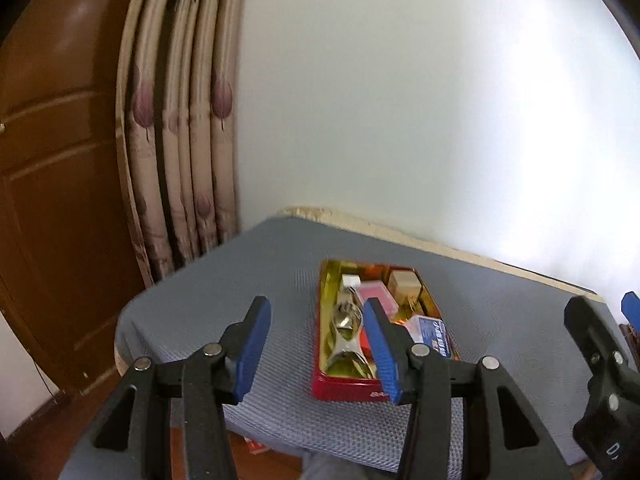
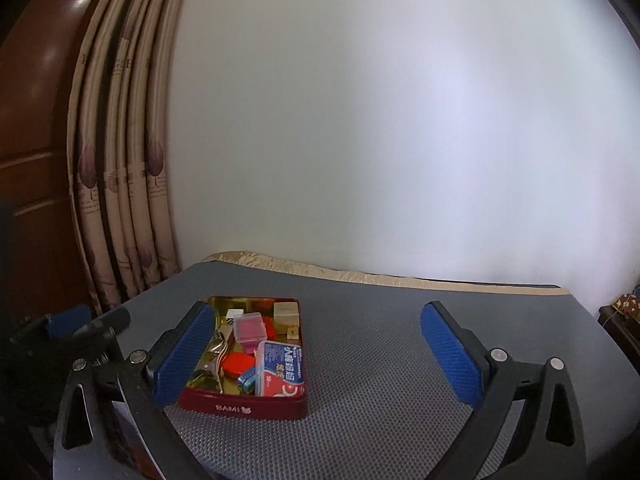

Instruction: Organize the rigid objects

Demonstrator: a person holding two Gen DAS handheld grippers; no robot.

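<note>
Left wrist view takes in the largest things first: a pale wall (image 1: 400, 100) far ahead of the tongs, a brown wooden door (image 1: 52, 160) off to their left, and a beige curtain (image 1: 180, 140) with purple leaf prints between door and wall. Below lies a table covered by a grey woven mat (image 1: 280, 272), its tan edge showing along the far side.

On the mat, ahead of the left gripper (image 1: 316, 312) and partly behind its right blue pad, sits a red tin (image 1: 348, 390) with a gold inner wall. The left gripper stands partly spread with nothing between its pads; only mat shows in the gap. At the right edge of this view a black arm and a blue tip of the right gripper (image 1: 600, 344) appear.

In the right wrist view the right gripper (image 2: 316, 332) is spread wide and empty, the tin (image 2: 244, 406) lying just inside its left pad, the rest of the gap being bare mat.

Inside the tin, from bigger to smaller: a blue-and-white box (image 2: 282, 368) at the near right corner, a clear case with red contents (image 2: 250, 328), shiny metal pieces (image 2: 214, 354) nearest the left pad, a round red item (image 2: 236, 364), a cream box (image 2: 286, 310) at the far end, and a small blue item (image 2: 247, 380).
</note>
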